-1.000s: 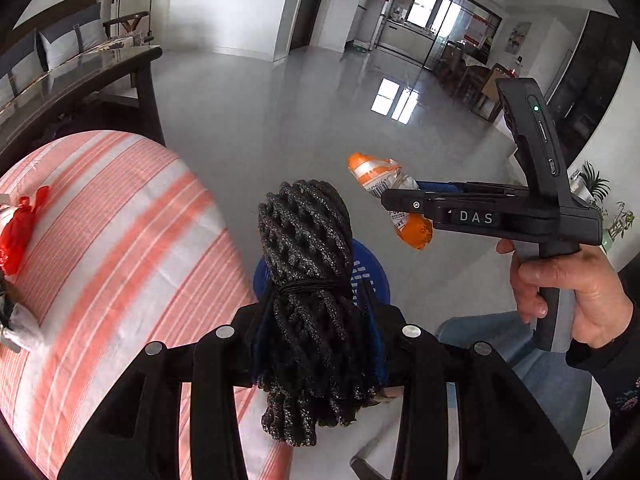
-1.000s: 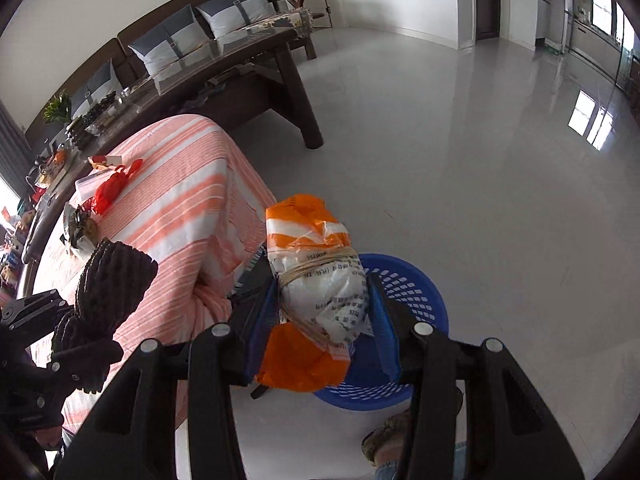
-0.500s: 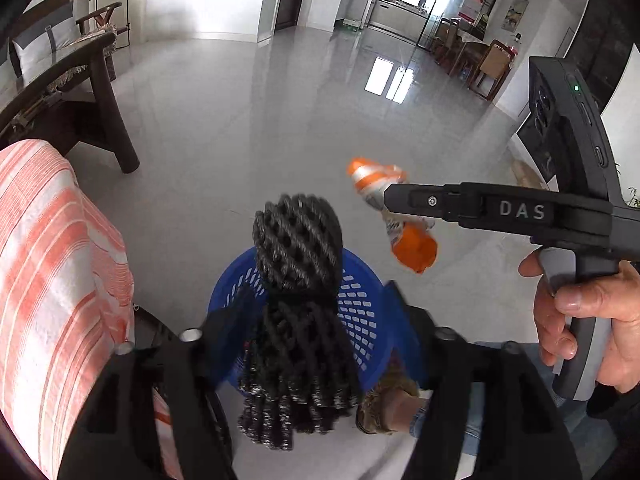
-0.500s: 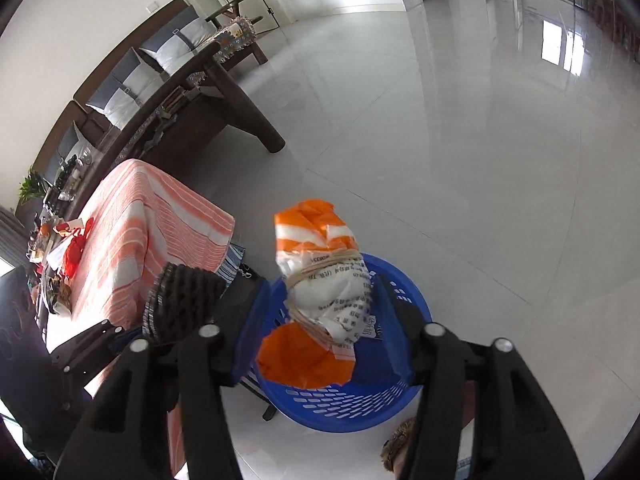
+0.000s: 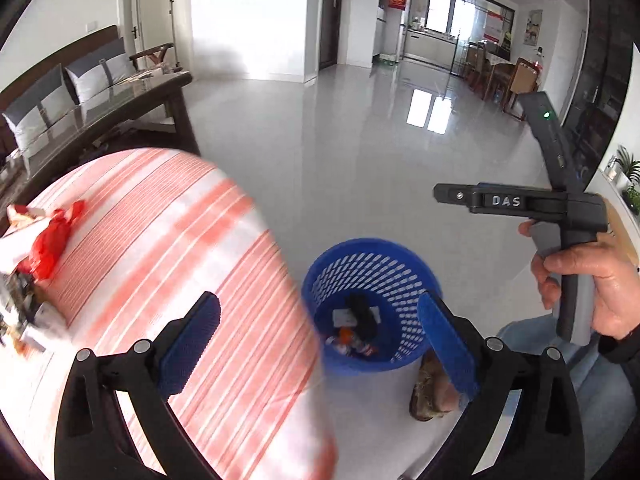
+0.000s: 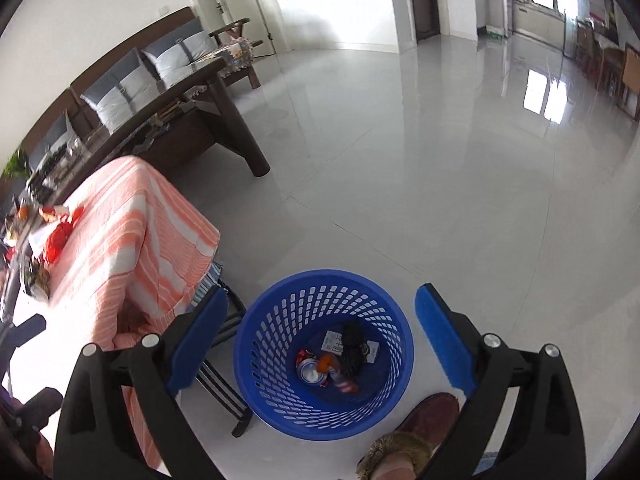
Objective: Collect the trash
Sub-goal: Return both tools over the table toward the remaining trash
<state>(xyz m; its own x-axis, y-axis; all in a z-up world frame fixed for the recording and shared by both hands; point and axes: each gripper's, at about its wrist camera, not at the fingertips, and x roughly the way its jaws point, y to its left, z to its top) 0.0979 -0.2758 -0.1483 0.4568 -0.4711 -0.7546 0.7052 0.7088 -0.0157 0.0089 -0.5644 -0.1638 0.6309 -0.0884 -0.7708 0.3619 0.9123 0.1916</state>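
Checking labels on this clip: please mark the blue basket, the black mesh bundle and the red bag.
blue basket [image 6: 280, 292], right wrist view, far rim.
black mesh bundle [image 6: 354, 346], right wrist view, its middle.
red bag [image 5: 50, 240], left wrist view, its crumpled middle.

the striped cloth smears with motion blur at lower centre of the left wrist view. items at the bench's left edge are blurred and cut off. trash in the blue basket is too small to name. the slipper is cropped by the bottom edge.
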